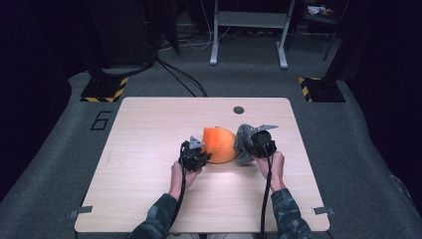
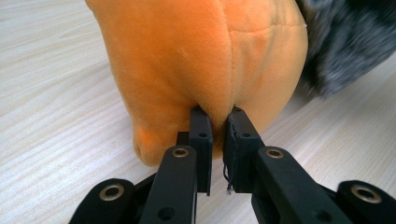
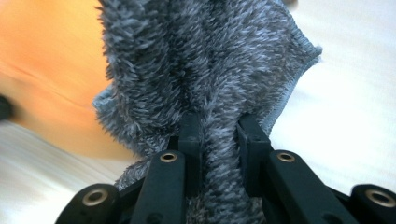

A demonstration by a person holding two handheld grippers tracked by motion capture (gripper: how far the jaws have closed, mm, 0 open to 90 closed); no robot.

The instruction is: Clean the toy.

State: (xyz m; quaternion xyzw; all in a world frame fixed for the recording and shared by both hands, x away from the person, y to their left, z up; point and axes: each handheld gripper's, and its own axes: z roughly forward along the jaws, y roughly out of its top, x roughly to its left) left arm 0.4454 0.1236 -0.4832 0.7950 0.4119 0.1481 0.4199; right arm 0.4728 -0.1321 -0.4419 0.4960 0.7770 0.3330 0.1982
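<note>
left hand-held gripper (image 2: pixel 218 116): jaws pinched on a fold of the orange plush toy (image 2: pixel 205 60) | right hand-held gripper (image 3: pixel 219 126): jaws clamped on the grey fuzzy cloth (image 3: pixel 201 70) | toy: rests mid-table (image 1: pixel 149 199), between both grippers | cloth: bunched against the toy's right side, touching it | hands: one on each gripper at the near edge

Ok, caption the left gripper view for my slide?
Left gripper pinching a fold of orange plush, grey cloth beside it.
</note>
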